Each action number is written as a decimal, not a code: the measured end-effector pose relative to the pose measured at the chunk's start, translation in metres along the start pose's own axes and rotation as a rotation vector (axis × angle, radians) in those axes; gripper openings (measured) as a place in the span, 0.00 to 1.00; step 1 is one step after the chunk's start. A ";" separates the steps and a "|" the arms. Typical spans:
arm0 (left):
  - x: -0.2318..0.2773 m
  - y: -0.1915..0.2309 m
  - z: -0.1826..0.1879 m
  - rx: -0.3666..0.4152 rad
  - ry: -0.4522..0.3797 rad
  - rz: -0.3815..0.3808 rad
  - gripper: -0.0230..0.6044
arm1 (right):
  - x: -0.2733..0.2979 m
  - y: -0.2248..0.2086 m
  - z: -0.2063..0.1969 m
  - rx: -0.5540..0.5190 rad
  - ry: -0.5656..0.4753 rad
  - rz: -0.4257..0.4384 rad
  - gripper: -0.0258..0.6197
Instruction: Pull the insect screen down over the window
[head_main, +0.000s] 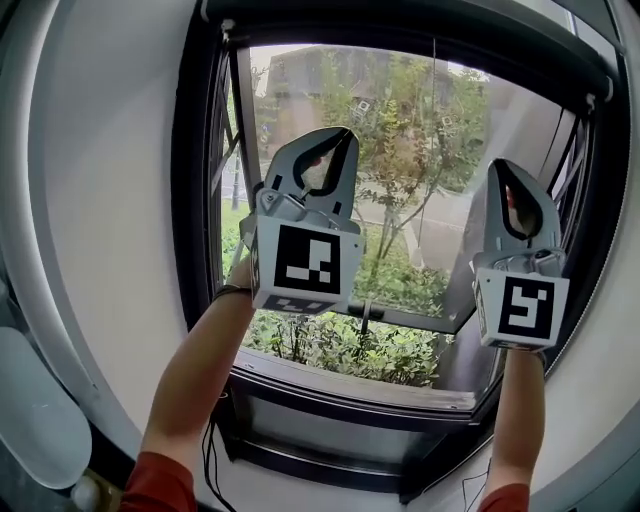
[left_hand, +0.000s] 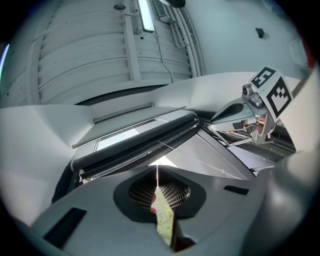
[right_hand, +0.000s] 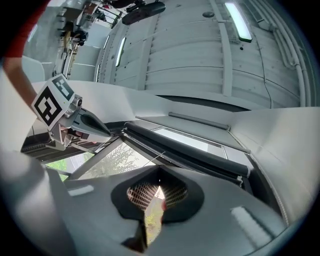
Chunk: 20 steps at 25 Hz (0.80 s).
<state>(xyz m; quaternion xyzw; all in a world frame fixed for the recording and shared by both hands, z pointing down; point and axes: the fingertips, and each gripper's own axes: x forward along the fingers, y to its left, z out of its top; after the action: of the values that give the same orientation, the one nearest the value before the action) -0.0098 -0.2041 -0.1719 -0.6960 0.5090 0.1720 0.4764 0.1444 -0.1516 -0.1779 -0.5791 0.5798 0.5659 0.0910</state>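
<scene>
Okay, far left is plain white wall (head_main: 110, 200), then the dark window frame (head_main: 195, 200). Your left arm (head_main: 195, 370) is up, with the left tool (head_main: 345, 135) raised in front of the glass, below the top of the frame. In the left gripper view (left_hand: 157, 172) its jaws are pressed together with only a hairline of light at the tips, and I can't make out anything pinched there.

Up top, the insect screen (head_main: 400, 25) is rolled into the dark cassette across the head of the window, not drawn down. Both gripper views show it as a dark roll (left_hand: 135, 145) (right_hand: 185, 150) just beyond the jaw tips.

Right of centre, a thin cord (head_main: 435, 120) hangs from the cassette, and its lower end is lost against the foliage. A fine line also crosses just past the tips in both gripper views. I can't tell whether it touches either tool.

The sash (head_main: 400, 318) is swung outward, with shrubs (head_main: 340, 350) outside below it.

By the right side of the frame, the right tool (head_main: 505, 170) is raised too, slightly lower than the left one. In its own view (right_hand: 159, 175) its jaws are pressed together with a thin slit of light and nothing visible between them. The marker cubes hide both your hands in the head view.
</scene>
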 end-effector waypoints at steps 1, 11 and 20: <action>0.005 0.003 0.002 0.017 -0.005 0.004 0.05 | 0.005 -0.001 0.003 -0.007 -0.010 0.000 0.06; 0.047 0.020 0.025 0.253 -0.009 0.036 0.05 | 0.049 -0.018 0.001 -0.146 0.034 0.003 0.06; 0.090 0.048 0.025 0.527 0.085 0.080 0.07 | 0.097 -0.042 -0.005 -0.362 0.105 0.007 0.08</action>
<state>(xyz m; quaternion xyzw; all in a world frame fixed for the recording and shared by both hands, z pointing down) -0.0072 -0.2334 -0.2732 -0.5340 0.5830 0.0229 0.6119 0.1496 -0.1971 -0.2732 -0.6128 0.4744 0.6302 -0.0472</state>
